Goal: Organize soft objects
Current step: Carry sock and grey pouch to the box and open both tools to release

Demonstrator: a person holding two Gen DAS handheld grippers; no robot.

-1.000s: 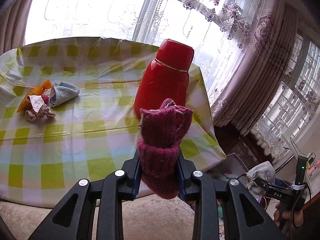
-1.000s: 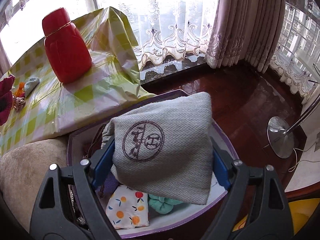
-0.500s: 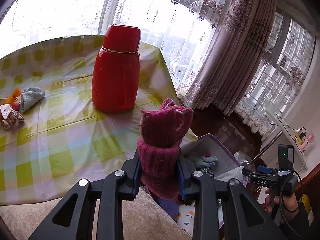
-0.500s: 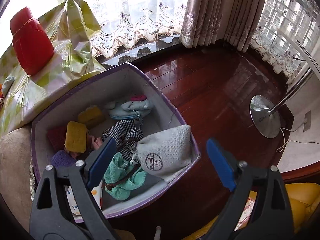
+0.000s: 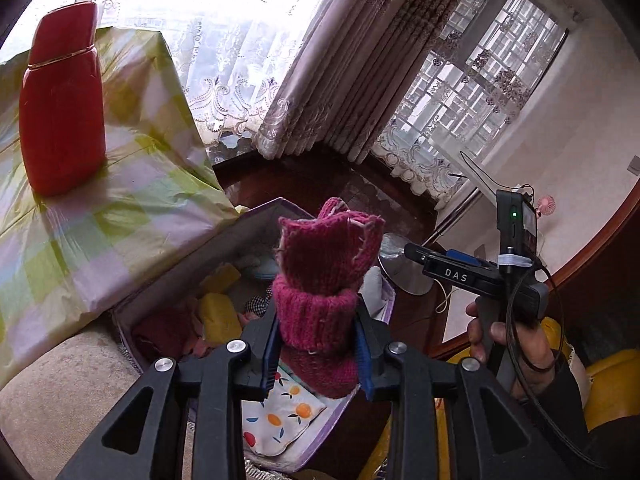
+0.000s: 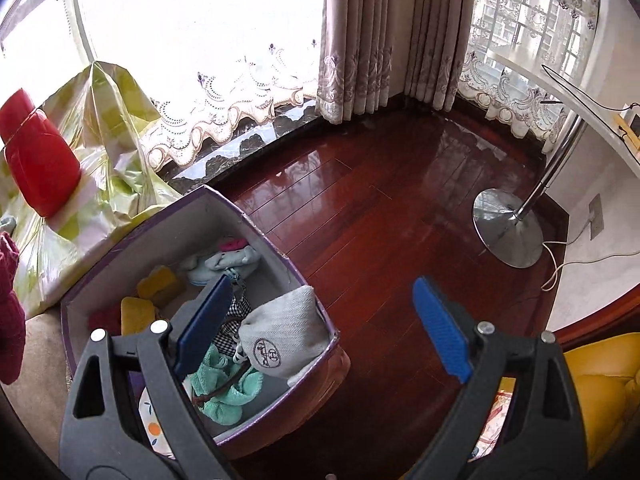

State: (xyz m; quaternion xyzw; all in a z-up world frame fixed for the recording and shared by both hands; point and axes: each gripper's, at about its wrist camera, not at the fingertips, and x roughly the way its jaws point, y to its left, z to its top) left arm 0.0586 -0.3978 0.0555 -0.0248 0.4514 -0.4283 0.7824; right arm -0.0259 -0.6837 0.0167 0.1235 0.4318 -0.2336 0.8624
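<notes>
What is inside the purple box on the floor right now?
The purple box holds a grey logo pouch, a teal cloth, checked fabric, yellow pieces, a pale blue item and a fruit-print cloth. Whatever lies beneath them is covered.

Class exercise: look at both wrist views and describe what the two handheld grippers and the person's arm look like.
Both grippers, the left gripper and the right gripper, have black plastic arms with triangular cut-outs, silver rivets and ribbed blue pads. Seen from the side, the right one bears white letters "DAS", a green light and a black cable. The sleeve is dark.
</notes>
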